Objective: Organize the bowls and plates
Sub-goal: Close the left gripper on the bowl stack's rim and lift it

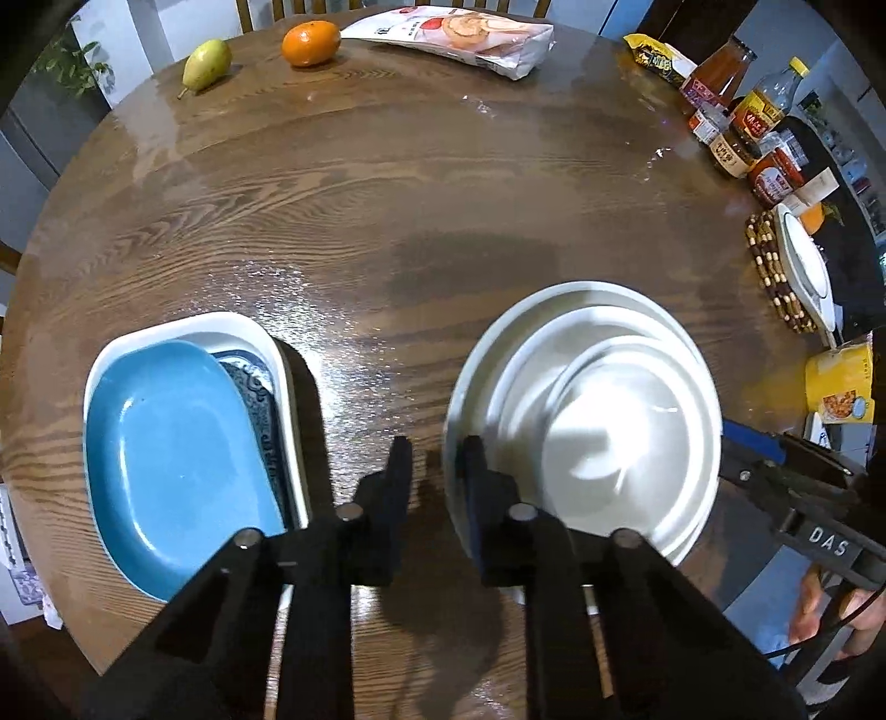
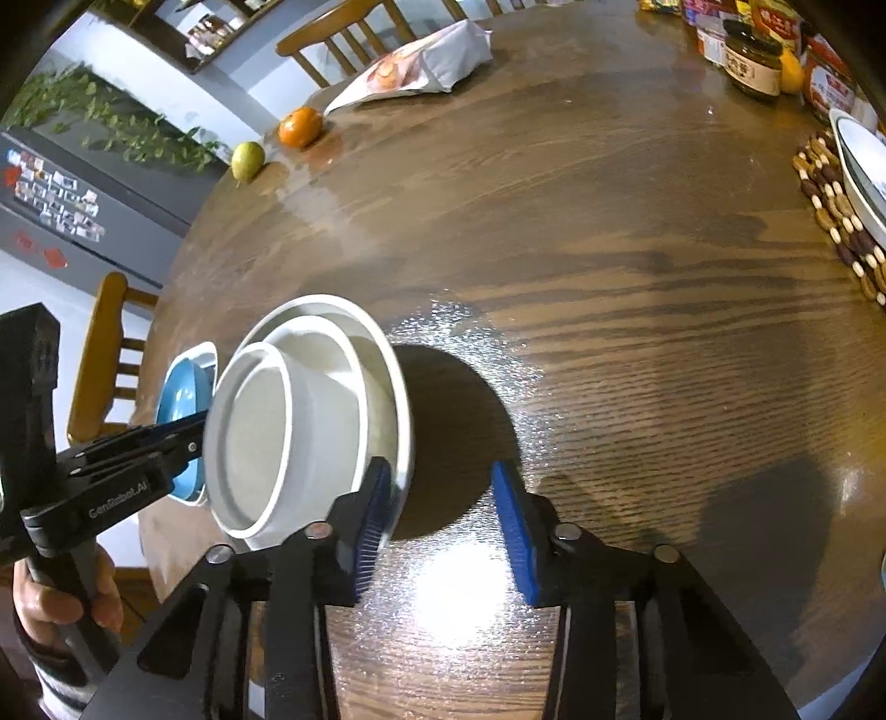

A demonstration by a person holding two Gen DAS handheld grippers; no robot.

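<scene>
Three white bowls (image 1: 598, 432) sit nested on the round wooden table (image 1: 387, 194), also seen in the right wrist view (image 2: 310, 410). My left gripper (image 1: 437, 459) is closed on the left rim of the large outer bowl (image 1: 462, 376), one finger inside it and one outside. My right gripper (image 2: 443, 520) is open at the opposite rim. Its left blue pad (image 2: 374, 520) rests against the bowl's edge and its right pad (image 2: 515, 526) stands clear over the table. Left of the stack, a blue oval plate (image 1: 166, 443) lies in a white rectangular dish (image 1: 221, 321).
A pear (image 1: 207, 61), an orange (image 1: 310, 43) and a snack bag (image 1: 454, 33) lie at the far edge. Bottles and jars (image 1: 736, 127) crowd the right rim, beside a white bowl (image 1: 805, 266) on a beaded trivet (image 1: 769, 277). A chair (image 2: 105, 360) stands by the table.
</scene>
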